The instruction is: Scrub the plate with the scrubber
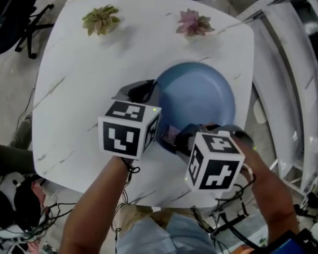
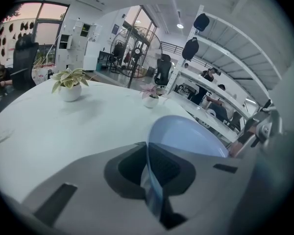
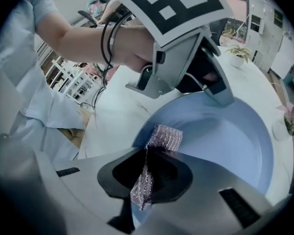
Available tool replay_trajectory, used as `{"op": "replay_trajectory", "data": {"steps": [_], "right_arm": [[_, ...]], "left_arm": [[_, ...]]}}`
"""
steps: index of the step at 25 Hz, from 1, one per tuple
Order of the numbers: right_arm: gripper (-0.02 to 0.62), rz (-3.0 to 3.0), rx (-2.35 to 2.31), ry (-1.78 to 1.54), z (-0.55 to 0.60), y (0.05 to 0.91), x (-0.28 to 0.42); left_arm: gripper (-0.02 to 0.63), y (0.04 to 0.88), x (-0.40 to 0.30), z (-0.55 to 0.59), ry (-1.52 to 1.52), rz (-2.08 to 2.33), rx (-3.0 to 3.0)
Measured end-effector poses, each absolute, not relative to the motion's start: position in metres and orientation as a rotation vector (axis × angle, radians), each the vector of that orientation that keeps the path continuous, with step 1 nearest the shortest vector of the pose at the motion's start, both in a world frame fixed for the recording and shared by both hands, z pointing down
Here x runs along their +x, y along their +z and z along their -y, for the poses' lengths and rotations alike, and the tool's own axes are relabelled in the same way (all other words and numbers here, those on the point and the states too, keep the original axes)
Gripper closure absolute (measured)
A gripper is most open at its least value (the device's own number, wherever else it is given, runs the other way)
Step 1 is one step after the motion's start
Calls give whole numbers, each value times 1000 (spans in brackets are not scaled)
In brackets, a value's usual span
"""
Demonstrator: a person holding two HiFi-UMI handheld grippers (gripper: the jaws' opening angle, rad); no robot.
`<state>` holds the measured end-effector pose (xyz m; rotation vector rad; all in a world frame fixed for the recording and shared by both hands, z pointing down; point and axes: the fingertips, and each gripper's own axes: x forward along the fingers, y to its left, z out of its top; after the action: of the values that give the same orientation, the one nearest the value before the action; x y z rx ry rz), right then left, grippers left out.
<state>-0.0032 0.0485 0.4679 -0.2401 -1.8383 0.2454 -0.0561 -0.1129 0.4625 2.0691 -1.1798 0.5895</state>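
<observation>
The white marble-pattern table [image 1: 69, 83] carries the whole work area. The blue plate [image 1: 201, 94] sits over its near-right part, hollow side up toward me. I cannot tell whether its underside lies flat on the table or is lifted on one side.

My left gripper [image 1: 146, 90] is at the plate's left rim. In the left gripper view its jaws are closed on that rim: the thin blue edge runs straight between the two dark pads [image 2: 172, 166], and the rest of the plate [image 2: 191, 133] spreads away to the right.

My right gripper [image 1: 175, 137] is at the plate's near edge, just beside the left gripper's marker cube. In the right gripper view its jaws are clamped on the scrubber [image 3: 162, 137], a small piece of silvery mesh. One end hangs down between the pads. The other end folds forward and touches the plate's inner surface [image 3: 225, 141], close to the near rim.

Two small potted plants stand at the far side of the table, well apart from the plate: a green one [image 1: 100, 19] at left, a pink one [image 1: 194, 23] at right.
</observation>
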Motion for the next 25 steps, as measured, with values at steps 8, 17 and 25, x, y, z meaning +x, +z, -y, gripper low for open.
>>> {"op": "replay_trajectory", "data": {"steps": [8,17,25], "right_arm": [[545,1735,-199,282,-42,468,35],[545,1659,109,330,14,472,89],[543,1691,274,384,64,474,107]], "left_arm": [[589,462,-57,112,593,1169,2062],[589,463,-58,111,584,1174,2050],[589,461,-56,111,574,1171,2049]]}}
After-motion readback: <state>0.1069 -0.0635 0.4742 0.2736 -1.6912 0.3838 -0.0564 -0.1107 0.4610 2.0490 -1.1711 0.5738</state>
